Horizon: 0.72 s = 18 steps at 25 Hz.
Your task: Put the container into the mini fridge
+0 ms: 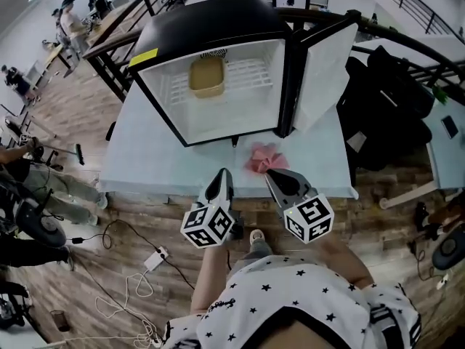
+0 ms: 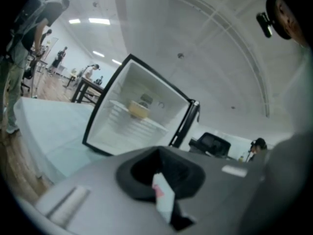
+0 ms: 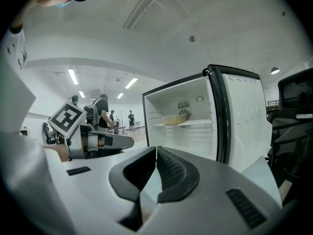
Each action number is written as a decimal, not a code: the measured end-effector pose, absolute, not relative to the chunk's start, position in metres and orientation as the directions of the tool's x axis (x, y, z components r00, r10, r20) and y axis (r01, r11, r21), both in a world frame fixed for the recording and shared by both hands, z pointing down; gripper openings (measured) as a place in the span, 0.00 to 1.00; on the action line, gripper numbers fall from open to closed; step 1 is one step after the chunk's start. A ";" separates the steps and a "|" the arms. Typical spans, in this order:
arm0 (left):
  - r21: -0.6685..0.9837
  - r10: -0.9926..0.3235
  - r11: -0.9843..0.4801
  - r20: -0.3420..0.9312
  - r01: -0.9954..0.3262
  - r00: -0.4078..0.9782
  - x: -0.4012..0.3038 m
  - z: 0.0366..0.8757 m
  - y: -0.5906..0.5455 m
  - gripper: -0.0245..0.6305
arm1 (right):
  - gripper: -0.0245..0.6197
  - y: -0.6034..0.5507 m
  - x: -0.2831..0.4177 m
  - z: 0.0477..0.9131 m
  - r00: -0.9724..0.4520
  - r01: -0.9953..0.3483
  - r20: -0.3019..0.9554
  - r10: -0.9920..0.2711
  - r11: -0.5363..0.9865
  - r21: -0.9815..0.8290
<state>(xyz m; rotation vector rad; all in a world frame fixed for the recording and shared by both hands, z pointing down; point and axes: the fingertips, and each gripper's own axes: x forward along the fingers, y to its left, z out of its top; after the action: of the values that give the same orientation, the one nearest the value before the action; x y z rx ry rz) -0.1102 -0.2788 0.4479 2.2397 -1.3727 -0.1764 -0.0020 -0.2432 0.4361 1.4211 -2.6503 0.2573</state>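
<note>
The tan container (image 1: 207,76) sits on the wire shelf inside the open mini fridge (image 1: 218,20), apart from both grippers; it also shows as the container (image 2: 138,109) and container (image 3: 172,119). The fridge door (image 1: 323,71) stands swung out to the right. My left gripper (image 1: 221,174) hangs at the table's front edge, rolled to one side and shut with nothing in it (image 2: 157,177). My right gripper (image 1: 270,174) is beside it, near the pink cloth, its jaw tips touching and nothing held (image 3: 156,153).
A crumpled pink cloth (image 1: 263,157) lies on the pale blue table (image 1: 145,158) in front of the fridge. Black bags (image 1: 385,100) sit to the right of the door. Cables and a power strip (image 1: 155,259) lie on the wooden floor. People stand at far left.
</note>
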 end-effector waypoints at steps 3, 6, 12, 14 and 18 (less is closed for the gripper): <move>0.471 -0.860 -0.370 0.152 -0.801 0.487 -0.100 0.453 -0.240 0.05 | 0.07 -0.211 0.005 0.439 -0.557 -0.830 0.194 -0.808 0.550 -0.093; 0.468 -0.855 -0.378 0.153 -0.799 0.495 -0.090 0.460 -0.205 0.05 | 0.07 -0.181 0.011 0.444 -0.563 -0.825 0.197 -0.802 0.557 -0.094; 0.468 -0.853 -0.376 0.162 -0.800 0.496 -0.079 0.470 -0.141 0.05 | 0.07 -0.122 0.020 0.451 -0.571 -0.820 0.200 -0.796 0.565 -0.093; 0.467 -0.854 -0.373 0.166 -0.802 0.494 -0.079 0.473 -0.122 0.05 | 0.07 -0.104 0.022 0.453 -0.571 -0.820 0.200 -0.796 0.565 -0.095; 0.470 -0.854 -0.365 0.176 -0.804 0.490 -0.078 0.479 -0.089 0.05 | 0.07 -0.071 0.027 0.458 -0.566 -0.824 0.203 -0.799 0.558 -0.099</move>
<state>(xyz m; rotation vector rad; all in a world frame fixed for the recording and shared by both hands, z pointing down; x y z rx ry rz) -0.0777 -0.0888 0.4791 2.2394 -1.3653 -0.1328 0.0272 -0.0711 0.4582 1.3887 -2.6522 0.2767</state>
